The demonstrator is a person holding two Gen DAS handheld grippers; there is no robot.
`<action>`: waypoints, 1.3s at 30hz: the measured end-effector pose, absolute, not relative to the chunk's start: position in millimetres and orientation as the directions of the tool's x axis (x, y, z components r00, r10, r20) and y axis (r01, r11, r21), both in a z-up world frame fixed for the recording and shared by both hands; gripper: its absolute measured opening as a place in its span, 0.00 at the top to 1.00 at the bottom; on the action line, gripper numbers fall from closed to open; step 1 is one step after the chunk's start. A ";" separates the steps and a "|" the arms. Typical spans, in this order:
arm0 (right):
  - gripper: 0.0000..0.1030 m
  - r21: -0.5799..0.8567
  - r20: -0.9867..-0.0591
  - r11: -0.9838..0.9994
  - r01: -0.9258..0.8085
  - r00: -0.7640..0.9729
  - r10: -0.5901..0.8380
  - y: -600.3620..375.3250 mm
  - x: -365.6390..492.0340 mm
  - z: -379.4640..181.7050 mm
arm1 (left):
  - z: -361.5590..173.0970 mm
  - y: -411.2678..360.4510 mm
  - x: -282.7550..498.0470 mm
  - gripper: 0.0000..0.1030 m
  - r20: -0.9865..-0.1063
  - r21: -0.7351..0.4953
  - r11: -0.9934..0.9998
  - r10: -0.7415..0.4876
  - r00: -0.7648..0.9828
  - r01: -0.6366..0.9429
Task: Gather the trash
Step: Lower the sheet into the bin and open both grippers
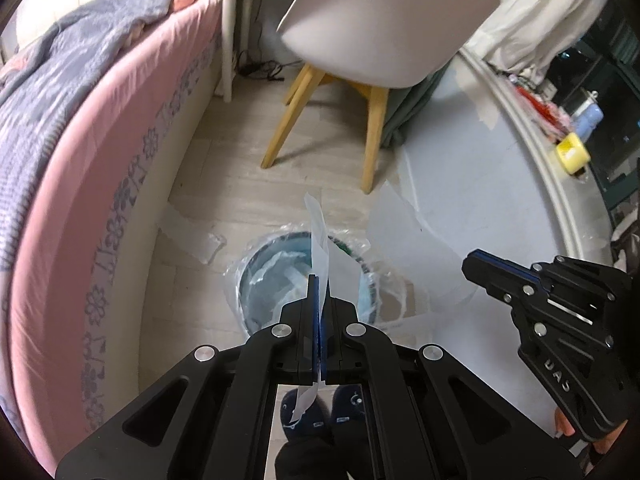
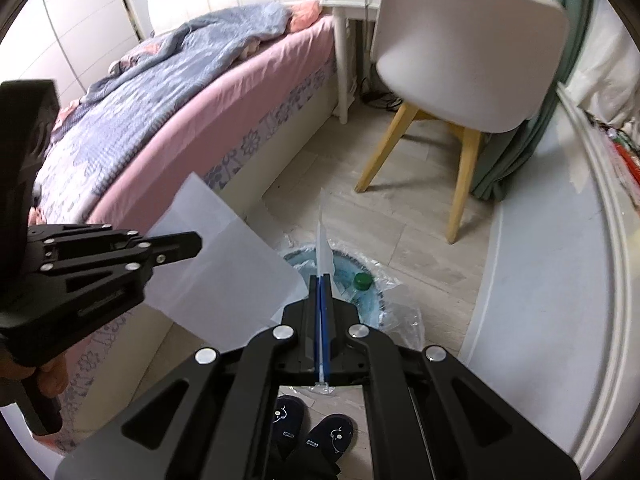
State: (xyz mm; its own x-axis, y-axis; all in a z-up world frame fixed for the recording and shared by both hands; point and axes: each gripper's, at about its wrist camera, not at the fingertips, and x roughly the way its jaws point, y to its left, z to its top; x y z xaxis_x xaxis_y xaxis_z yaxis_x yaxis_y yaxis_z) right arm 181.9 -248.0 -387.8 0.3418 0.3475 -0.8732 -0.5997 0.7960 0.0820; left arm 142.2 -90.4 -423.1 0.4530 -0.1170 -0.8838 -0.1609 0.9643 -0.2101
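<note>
Dim indoor light, heavy fisheye warping, slight motion blur

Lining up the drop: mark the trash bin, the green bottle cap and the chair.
trash bin [image 2: 370,307], right wrist view, blue rim.
green bottle cap [image 2: 363,281], right wrist view, top.
chair [image 1: 376,28], left wrist view, white seat back.

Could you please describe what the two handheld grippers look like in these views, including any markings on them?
Both the left gripper and the right gripper are matte black, angular linkage frames with triangular cut-outs and round silver pivot bolts. Their narrow fingers are lined with blue pads. The right gripper's body carries pale embossed letters, too distorted to read reliably. Each has a black pistol-style handle. No cables are visible.
</note>
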 end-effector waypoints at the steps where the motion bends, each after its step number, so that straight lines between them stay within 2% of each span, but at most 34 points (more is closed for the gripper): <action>1: 0.97 0.082 -0.876 0.790 -0.608 0.334 0.348 -245.2 182.8 -397.2 | -429.9 -89.7 143.4 1.00 -0.886 -0.209 0.964 -0.116 0.449 -0.162; 23: 0.97 0.085 -0.932 0.751 -0.654 0.215 0.292 -218.4 221.4 -597.9 | -635.1 -84.8 179.1 1.00 -0.929 -0.192 0.969 -0.129 0.346 -0.155; 39: 0.97 0.082 -0.960 0.725 -0.684 0.140 0.241 -218.7 229.2 -693.5 | -728.8 -92.5 190.9 1.00 -0.954 -0.191 0.967 -0.141 0.265 -0.171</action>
State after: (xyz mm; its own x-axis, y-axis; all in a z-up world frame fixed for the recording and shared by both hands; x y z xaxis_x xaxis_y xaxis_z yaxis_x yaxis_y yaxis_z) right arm 229.2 -218.7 -693.5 0.1404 0.2410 -0.9603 -0.6837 0.7251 0.0820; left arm 190.9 -92.5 -728.8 0.2655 -0.1412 -0.9537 -0.1708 0.9667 -0.1906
